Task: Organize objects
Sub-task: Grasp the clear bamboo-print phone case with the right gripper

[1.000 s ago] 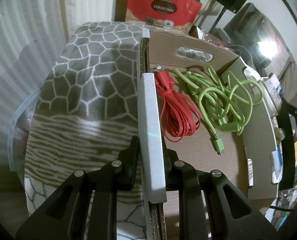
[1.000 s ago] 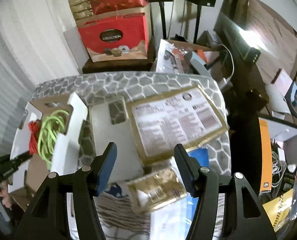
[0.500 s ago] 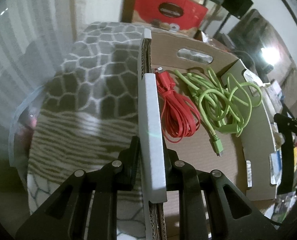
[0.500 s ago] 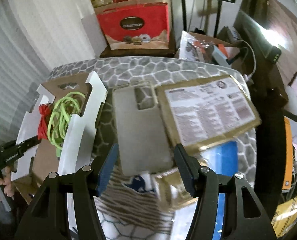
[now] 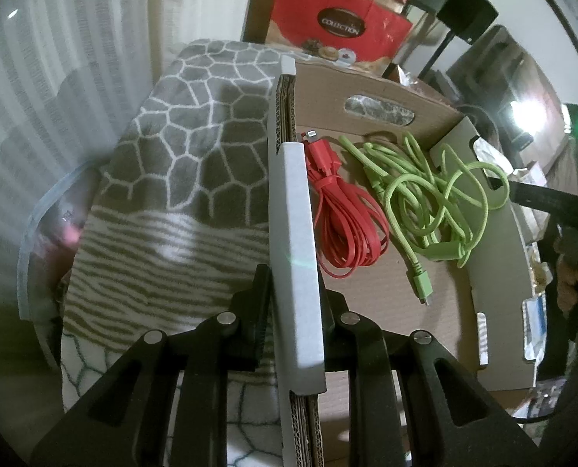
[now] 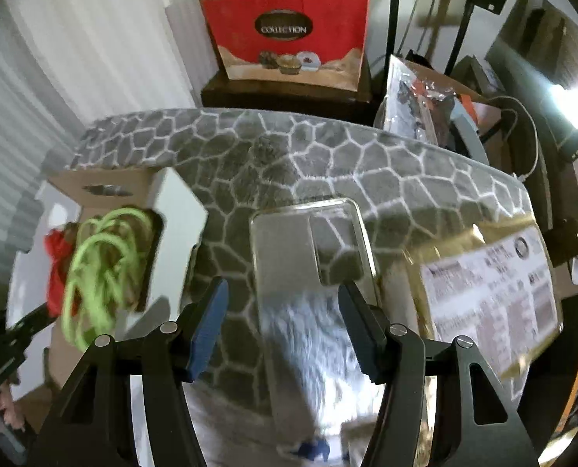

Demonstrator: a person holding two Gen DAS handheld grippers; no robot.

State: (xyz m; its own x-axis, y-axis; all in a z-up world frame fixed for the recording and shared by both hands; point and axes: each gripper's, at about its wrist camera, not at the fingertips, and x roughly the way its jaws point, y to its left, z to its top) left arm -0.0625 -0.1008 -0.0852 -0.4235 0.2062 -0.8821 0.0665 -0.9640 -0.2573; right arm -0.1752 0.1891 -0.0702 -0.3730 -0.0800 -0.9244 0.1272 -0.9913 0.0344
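My left gripper (image 5: 293,292) is shut on the near side wall (image 5: 295,257) of an open cardboard box. Inside the box lie a coiled red cable (image 5: 343,214) and a tangled green cable (image 5: 440,194). In the right wrist view the same box (image 6: 180,210) sits at the left with both cables showing. My right gripper (image 6: 283,303) stands open above a clear phone case (image 6: 308,257) that lies flat on the patterned blanket (image 6: 289,148). The case lies between the fingers, which do not touch it. A gold packet with a printed label (image 6: 487,292) lies to the right of the case.
A red gift bag (image 6: 289,27) stands on a dark stand behind the table. Cluttered bags, boxes and a lamp fill the right side. A white curtain hangs at the left. A person's hand (image 6: 1,408) holding the left gripper shows at the lower left of the right wrist view.
My right gripper moved left and down from over the gold packet until it stands over the clear phone case. The left gripper kept its hold on the box wall.
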